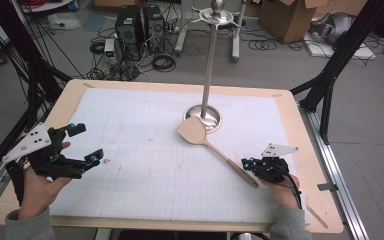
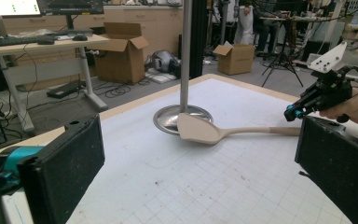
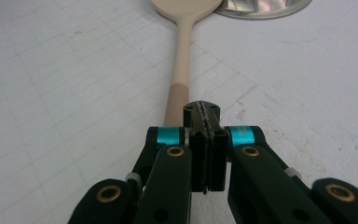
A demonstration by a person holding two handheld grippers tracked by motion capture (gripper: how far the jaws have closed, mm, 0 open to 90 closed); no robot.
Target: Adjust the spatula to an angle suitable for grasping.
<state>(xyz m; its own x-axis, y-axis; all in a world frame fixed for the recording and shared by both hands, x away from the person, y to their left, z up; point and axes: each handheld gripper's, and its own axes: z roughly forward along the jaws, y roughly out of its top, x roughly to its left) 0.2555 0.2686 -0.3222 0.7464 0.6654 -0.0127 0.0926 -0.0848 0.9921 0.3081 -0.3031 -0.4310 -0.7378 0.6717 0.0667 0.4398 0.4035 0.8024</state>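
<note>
Right tool, clenched on nothing, hovers just beside the spatula handle; left tool waits released. Next: spread its jaws to grasp the handle.

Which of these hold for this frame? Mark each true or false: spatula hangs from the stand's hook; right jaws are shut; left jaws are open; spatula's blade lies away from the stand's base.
1. The spatula hangs from the stand: false, it lies on the white mat.
2. The right gripper has shut jaws: true.
3. The left gripper has open jaws: true.
4. The blade lies away from the base: false, it rests against the base's rim.
</note>
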